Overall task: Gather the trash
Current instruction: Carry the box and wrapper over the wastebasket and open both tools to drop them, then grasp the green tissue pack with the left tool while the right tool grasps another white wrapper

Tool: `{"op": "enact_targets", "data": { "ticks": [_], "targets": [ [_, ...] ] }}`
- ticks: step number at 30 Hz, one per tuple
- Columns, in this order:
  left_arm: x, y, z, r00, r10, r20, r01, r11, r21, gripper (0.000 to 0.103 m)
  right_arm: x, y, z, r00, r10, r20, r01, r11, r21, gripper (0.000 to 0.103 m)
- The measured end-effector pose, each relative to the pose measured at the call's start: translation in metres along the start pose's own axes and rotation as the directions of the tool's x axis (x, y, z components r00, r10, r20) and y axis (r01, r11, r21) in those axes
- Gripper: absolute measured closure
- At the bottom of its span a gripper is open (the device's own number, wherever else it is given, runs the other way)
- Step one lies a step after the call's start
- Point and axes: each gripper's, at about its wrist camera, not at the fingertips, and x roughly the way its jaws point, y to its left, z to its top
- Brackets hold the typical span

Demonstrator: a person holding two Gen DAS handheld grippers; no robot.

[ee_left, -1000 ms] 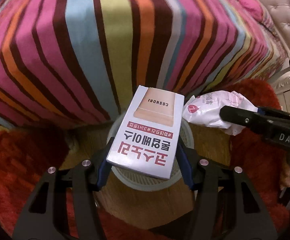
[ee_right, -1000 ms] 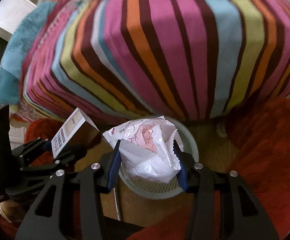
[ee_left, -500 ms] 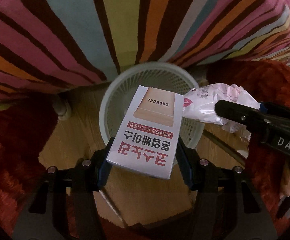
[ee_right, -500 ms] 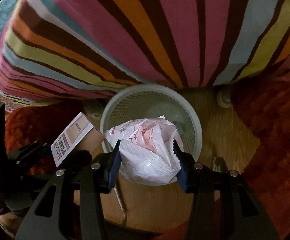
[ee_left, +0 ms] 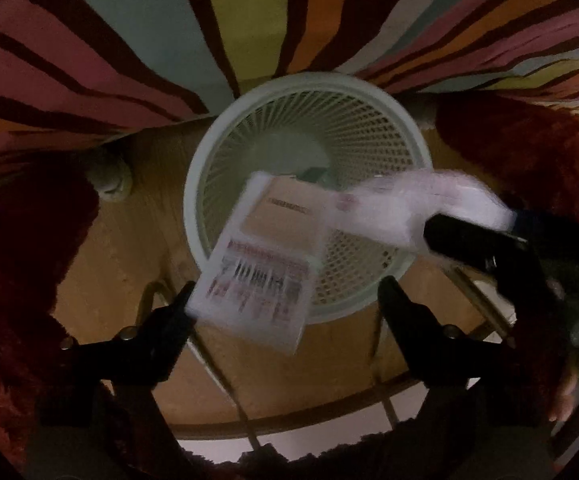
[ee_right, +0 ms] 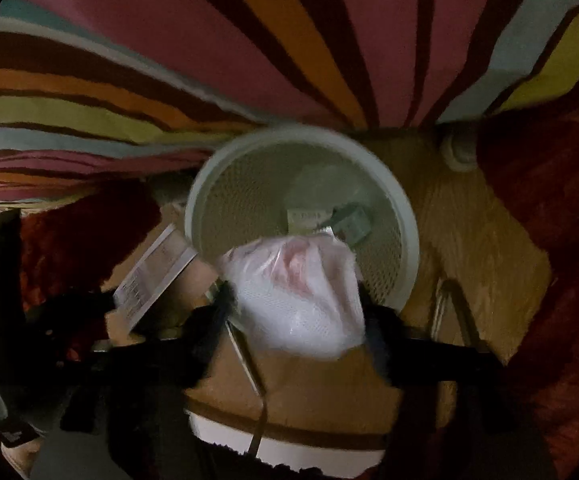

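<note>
A white mesh waste basket (ee_left: 413, 128) stands on the wood floor below both grippers; it also shows in the right wrist view (ee_right: 407, 216), with a few pieces of trash at its bottom. My left gripper (ee_left: 285, 300) is open, its jaws spread wide. The white box with red Korean print (ee_left: 265, 268) is blurred, loose between the jaws and tipping toward the basket. My right gripper (ee_right: 295, 304) is shut on a crumpled white plastic wrapper (ee_right: 297, 292) above the basket's near rim. The wrapper also shows in the left wrist view (ee_left: 409, 208).
A striped bedspread (ee_left: 129, 40) hangs just behind the basket. Red shaggy rug (ee_right: 549, 208) lies on both sides of it. A round wooden stool top with metal rods (ee_left: 329, 380) is under the grippers.
Both grippers have moved over the basket and tilted down. The left jaws have opened and the box has slipped free. The wrapper stays gripped.
</note>
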Motion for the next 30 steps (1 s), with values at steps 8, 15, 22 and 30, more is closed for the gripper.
{"op": "enact_targets", "data": {
  "ticks": [8,15,22,30],
  "targets": [
    [-0.001,0.003,-0.002,1.000,-0.012,-0.004,0.012,1.000,-0.019,0.016,-0.004,-0.012,-0.001,1.000,0.014,0.013,-0.015,0.997,0.074,0.019],
    [-0.005,0.006,-0.003,0.999,-0.024,0.022,0.024,0.999,-0.035,0.016,-0.012,-0.012,-0.004,0.999,0.020,0.036,-0.023,0.996,0.080,0.019],
    [-0.016,0.008,-0.010,0.997,-0.035,0.069,0.038,0.998,-0.050,0.016,-0.024,-0.011,-0.010,0.996,0.036,0.083,-0.042,0.996,0.073,0.019],
    [-0.039,0.004,-0.024,0.989,-0.022,0.147,0.025,0.999,-0.022,0.016,-0.062,0.003,-0.028,0.965,0.048,0.256,-0.043,0.999,-0.027,0.019]
  ]
}}
